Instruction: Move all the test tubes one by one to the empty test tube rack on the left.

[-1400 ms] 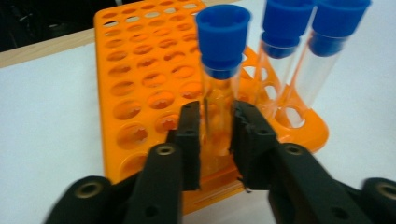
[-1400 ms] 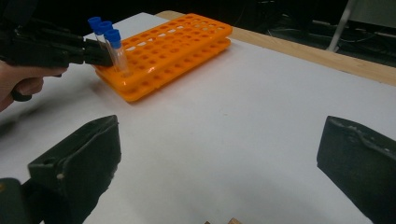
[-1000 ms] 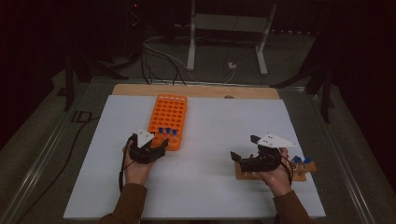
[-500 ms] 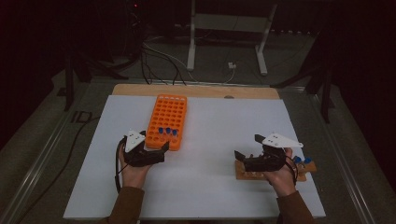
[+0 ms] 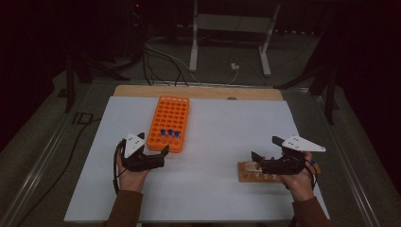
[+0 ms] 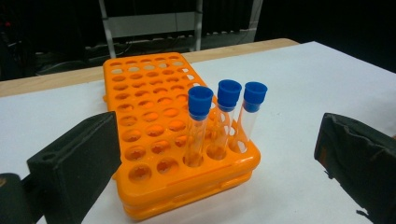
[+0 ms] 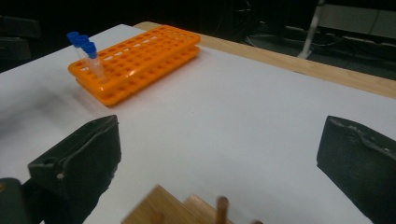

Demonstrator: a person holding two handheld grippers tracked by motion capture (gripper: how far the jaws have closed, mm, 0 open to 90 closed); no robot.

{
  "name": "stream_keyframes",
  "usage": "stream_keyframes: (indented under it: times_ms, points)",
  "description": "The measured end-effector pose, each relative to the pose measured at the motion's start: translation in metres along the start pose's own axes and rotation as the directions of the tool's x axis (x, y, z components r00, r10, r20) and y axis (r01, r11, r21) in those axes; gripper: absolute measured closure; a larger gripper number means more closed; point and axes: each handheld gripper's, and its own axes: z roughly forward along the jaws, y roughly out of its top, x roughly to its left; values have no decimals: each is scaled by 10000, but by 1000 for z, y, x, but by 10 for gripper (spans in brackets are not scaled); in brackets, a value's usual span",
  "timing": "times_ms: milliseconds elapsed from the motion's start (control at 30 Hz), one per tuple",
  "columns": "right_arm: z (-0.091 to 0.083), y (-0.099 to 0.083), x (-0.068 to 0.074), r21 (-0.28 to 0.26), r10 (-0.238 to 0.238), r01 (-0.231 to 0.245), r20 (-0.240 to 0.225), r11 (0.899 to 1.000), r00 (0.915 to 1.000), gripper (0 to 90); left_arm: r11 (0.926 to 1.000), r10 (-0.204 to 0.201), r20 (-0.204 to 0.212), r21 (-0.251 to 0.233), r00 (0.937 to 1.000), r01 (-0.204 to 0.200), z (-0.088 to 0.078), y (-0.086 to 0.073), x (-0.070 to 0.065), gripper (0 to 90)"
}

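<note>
- Nearest the person, the left tool [image 5: 161,153] sits in the left hand [image 5: 130,172] over the white worktop [image 5: 217,142]. Its jaws have just been opening and now stand wide apart with nothing between them.
- On the right, the right tool [image 5: 257,161] is held in the right hand [image 5: 298,182], its jaws spread wide and gripping nothing.
- Just below the right tool, a wooden block [image 5: 257,172] lies on the worktop near the right edge, with blue caps at its far right end.
- Just beyond the left tool's jaws, an orange rack [image 6: 154,140] stands on the worktop, not touched by them.
- Three tubes [image 6: 224,121] with blue caps stand upright side by side in the rack's near corner, in the second row.
- Behind the white sheet, a strip of wood [image 5: 198,91] edges the worktop.
</note>
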Motion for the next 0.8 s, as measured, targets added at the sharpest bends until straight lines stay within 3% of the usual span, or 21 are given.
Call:
stream_keyframes:
  times_ms: [500, 700, 800]
  points:
    - [-46, -23, -30, 360, 147, -188, 1102, 9992, 9938, 18, 9999, -12, -69, 136, 10000, 13, 2, -2, -1, 11]
    - [-59, -34, -36, 503, 239, -324, 1615, 9982, 9866, 87, 9998, 7, -28, 198, 10000, -6, 4, -3, -3, 11]
    - [-64, -40, -38, 582, 277, -390, 1842, 9975, 9825, 179, 9998, 2, -25, 196, 10000, -1, 4, -3, -3, 11]
